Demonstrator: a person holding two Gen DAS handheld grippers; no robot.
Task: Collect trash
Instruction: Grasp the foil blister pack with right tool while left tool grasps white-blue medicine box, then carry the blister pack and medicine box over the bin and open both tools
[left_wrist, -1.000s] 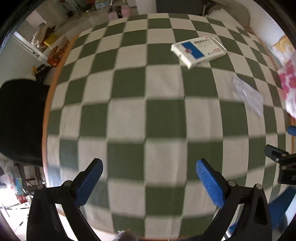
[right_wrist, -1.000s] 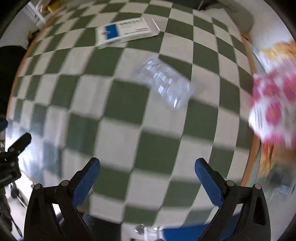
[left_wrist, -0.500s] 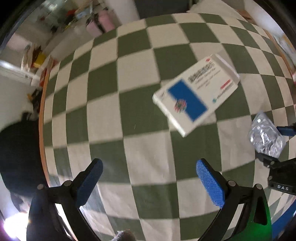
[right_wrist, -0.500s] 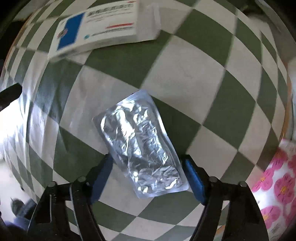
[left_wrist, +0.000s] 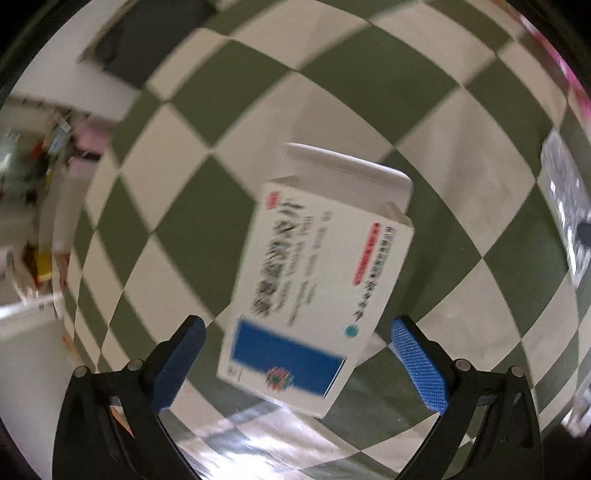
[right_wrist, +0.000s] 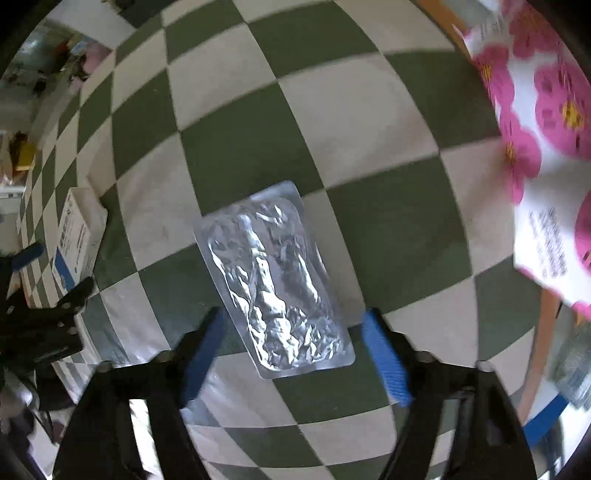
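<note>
A: What do we have in front of our left gripper (left_wrist: 295, 354)?

B: A white medicine box (left_wrist: 314, 291) with a blue block and a red label, lying flat on the green-and-white checked tablecloth (left_wrist: 480, 295). Its end flap stands open at the far end. The near end of the box sits between our two blue pads (left_wrist: 419, 365), and we see a gap on each side, so the jaws are spread wide and grasp nothing. The view is blurred, so we cannot read the print.

A: And our right gripper (right_wrist: 295, 354)?

B: Its jaws are released too, standing on either side of a crumpled silver blister pack (right_wrist: 273, 277). The pack lies flat on the tablecloth (right_wrist: 388, 110), angled away to the left, its near end between our fingers (right_wrist: 386, 360). We cannot tell for certain whether the pads touch its edges.

A: Where do the two pieces of trash lie relative to each other?

B: From the right wrist, we see the medicine box (right_wrist: 75, 240) off at the far left, well apart from the blister pack, with the left gripper's dark frame just beside it. From the left wrist, the foil pack (left_wrist: 565, 206) shows at the far right edge.

A: Anything else near us?

B: A white package with pink flowers (right_wrist: 546, 122) at the table's right edge.
</note>
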